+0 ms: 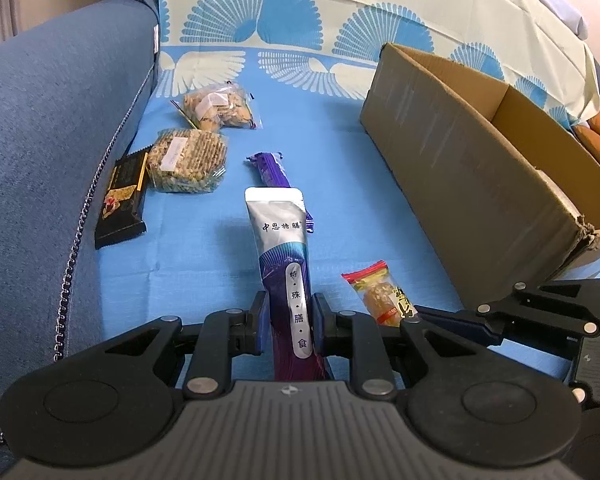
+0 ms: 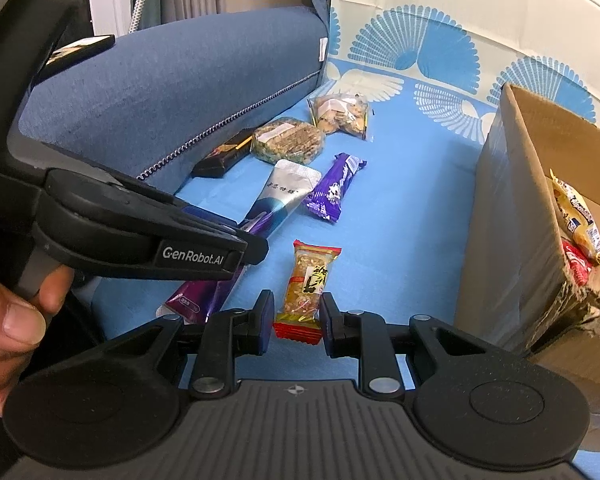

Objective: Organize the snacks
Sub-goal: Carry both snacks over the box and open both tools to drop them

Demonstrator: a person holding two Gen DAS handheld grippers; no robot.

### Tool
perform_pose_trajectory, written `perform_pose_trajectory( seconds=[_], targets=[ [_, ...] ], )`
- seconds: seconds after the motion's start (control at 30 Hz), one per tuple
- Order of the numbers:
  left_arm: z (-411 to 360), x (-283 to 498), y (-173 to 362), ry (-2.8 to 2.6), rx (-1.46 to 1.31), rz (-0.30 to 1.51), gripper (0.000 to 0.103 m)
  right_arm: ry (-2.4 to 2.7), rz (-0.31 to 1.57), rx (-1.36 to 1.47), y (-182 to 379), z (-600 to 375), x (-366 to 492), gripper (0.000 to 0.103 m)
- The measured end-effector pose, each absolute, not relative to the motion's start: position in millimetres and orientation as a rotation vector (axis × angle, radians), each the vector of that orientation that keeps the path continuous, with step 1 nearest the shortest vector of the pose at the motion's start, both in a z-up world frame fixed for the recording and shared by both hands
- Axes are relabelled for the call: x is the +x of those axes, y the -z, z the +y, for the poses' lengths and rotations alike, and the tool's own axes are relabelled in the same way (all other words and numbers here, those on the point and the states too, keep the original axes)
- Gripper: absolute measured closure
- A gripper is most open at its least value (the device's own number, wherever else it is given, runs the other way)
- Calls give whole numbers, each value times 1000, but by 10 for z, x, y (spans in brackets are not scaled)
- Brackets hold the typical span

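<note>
My left gripper (image 1: 288, 326) is clamped on the silver and purple pouch (image 1: 282, 240), with both pads pressing its lower purple part. The pouch stands out forward from the jaws with its silver sealed end away from me, to the left of the cardboard box (image 1: 472, 172). I judge it is light and soft, with a slippery foil skin, so it can bend or slide. A hold nearer its middle would be more steady than one near the flat sealed end.

My right gripper (image 2: 294, 316) has its jaws apart around the near end of the small peanut candy (image 2: 306, 284), not yet pressing it. This candy lies on the blue cloth (image 2: 400, 216), also left of the box. It looks stiff but brittle, so I think a gentle squeeze across its narrow sides is best.

Further from the box lie the purple bar (image 2: 334, 188), the two clear bags of biscuits (image 2: 288, 144) and the black bar (image 2: 224, 156).
</note>
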State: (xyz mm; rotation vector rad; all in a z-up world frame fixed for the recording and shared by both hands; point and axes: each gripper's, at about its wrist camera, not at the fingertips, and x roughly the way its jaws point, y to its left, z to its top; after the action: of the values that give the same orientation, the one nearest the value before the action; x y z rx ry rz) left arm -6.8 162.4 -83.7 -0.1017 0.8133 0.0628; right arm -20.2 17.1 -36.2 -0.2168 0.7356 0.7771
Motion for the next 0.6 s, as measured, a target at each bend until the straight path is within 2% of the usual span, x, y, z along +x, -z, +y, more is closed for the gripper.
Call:
perform_pose_trajectory(
  seconds=[0.33, 0.6],
  targets=[
    [1658, -214, 697, -59, -144, 718, 79, -770, 693, -196, 240, 104, -207, 78],
    [1623, -385, 575, -78, -196, 670, 79, -788, 581, -124, -61, -112, -253, 78]
  ],
)
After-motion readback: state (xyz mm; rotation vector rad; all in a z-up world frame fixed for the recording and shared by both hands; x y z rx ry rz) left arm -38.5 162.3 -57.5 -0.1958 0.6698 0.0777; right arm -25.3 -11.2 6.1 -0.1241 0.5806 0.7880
